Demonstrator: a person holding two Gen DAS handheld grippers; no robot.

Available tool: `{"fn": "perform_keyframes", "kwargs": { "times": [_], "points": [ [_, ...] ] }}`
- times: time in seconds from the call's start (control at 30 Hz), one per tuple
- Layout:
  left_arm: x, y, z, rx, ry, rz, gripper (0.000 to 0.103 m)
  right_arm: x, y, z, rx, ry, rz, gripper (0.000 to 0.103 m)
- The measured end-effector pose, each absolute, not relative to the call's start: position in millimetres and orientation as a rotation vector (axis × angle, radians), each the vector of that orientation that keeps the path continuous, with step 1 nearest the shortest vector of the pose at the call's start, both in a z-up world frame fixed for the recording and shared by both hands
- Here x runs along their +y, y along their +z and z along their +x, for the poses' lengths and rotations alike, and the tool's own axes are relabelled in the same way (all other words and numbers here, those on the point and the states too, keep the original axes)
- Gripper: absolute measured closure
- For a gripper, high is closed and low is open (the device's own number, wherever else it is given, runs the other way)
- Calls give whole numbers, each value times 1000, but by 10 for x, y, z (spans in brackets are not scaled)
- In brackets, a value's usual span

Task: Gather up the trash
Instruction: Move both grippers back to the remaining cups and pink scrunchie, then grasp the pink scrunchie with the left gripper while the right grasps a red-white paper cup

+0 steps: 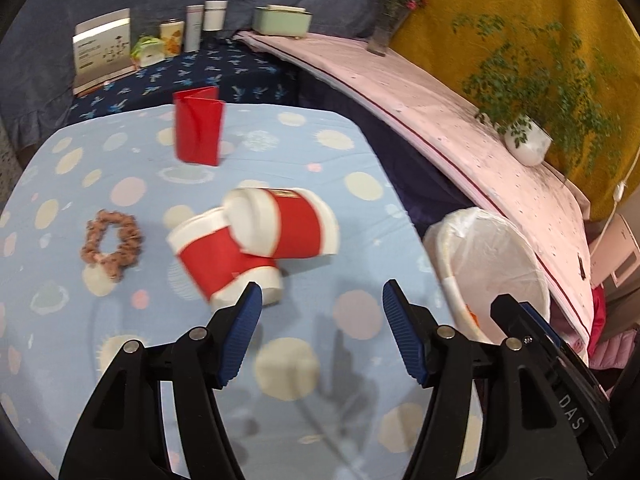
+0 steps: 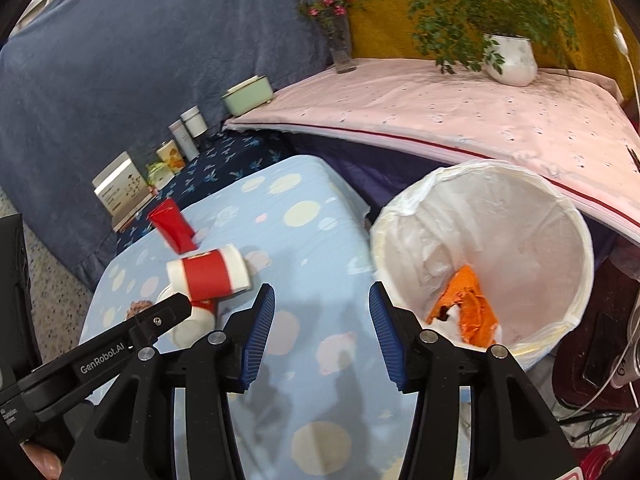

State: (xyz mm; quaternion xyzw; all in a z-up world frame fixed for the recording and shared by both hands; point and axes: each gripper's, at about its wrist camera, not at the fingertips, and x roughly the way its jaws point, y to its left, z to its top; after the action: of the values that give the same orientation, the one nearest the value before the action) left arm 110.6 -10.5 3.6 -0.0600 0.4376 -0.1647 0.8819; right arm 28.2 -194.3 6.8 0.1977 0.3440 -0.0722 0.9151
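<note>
Two red-and-white paper cups lie on their sides, touching, on the light blue dotted tablecloth (image 1: pixel 120 152): the upper cup (image 1: pixel 284 226) rests against the lower cup (image 1: pixel 224 262). A folded red card (image 1: pixel 199 126) stands upright behind them. My left gripper (image 1: pixel 322 312) is open just in front of the cups, nothing between its fingers. My right gripper (image 2: pixel 322 316) is open too and empty, hovering over the table edge beside the white-lined trash bin (image 2: pixel 520 216), which holds an orange wrapper (image 2: pixel 466 304). The cups (image 2: pixel 210 274) and the left gripper's body (image 2: pixel 100 360) appear at the left of the right wrist view.
A brown scrunchie (image 1: pixel 112 242) lies left of the cups. Boxes, tins and a mint container (image 1: pixel 282 20) line the dark blue cloth behind. A pink-covered surface (image 1: pixel 460 132) carries a potted plant (image 1: pixel 526 142) and a flower vase (image 1: pixel 384 28). The bin (image 1: pixel 492 264) stands by the table's right edge.
</note>
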Motion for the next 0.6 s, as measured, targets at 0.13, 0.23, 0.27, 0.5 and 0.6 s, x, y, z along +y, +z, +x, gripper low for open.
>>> {"fn": "perform_keyframes", "kwargs": {
  "times": [0.13, 0.23, 0.27, 0.5, 0.6],
  "points": [
    [206, -12, 1133, 922, -293, -161, 43, -1703, 64, 343, 720, -114, 386, 49],
    [454, -53, 1149, 924, -252, -184, 43, -1531, 49, 403, 734, -86, 371, 49],
    [548, -71, 1154, 924, -236, -194, 42, -1456, 38, 422, 741, -75, 364, 48],
    [1104, -199, 1222, 933, -138, -243, 41, -1026, -73, 578, 788, -9, 338, 46],
    [1312, -267, 1281, 943, -105, -267, 41, -892, -134, 664, 806, 9, 333, 46]
  ]
}}
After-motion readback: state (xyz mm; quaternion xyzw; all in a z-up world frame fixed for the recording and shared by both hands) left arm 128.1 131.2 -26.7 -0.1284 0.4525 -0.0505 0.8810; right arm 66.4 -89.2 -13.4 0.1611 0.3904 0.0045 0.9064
